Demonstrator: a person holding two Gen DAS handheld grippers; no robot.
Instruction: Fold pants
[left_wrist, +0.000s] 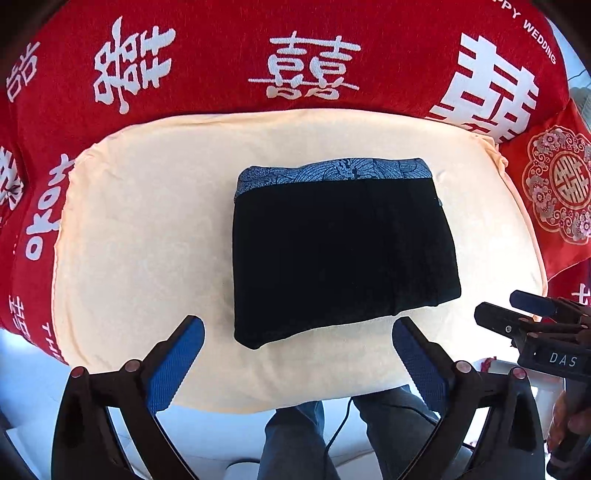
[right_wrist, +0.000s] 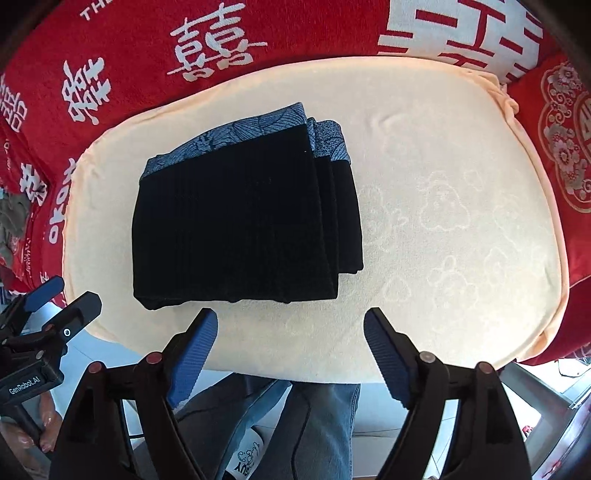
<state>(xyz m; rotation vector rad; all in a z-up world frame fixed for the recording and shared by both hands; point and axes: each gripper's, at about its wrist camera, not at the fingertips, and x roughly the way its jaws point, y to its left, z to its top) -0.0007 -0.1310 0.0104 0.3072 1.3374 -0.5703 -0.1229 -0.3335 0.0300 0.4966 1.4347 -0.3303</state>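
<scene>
We see the folded pants (left_wrist: 340, 254) lying on the towel (left_wrist: 147, 229), which covers a tabletop over the printed cloth (left_wrist: 221, 55); the left gripper (left_wrist: 295, 332) and right gripper (right_wrist: 290, 325) hang above the towel's near edge, clear of the pants

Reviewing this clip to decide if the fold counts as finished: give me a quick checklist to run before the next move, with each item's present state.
1. Left claw open, nothing between its fingers: ok.
2. Right claw open and empty: ok.
3. Both claws clear of the pants: ok.
4. Pants folded into a compact stack on the cream towel: ok.
5. Layer edges aligned: not ok; the right wrist view shows them stepped along one side.
6. Underside layers free of wrinkles: cannot tell.
</scene>
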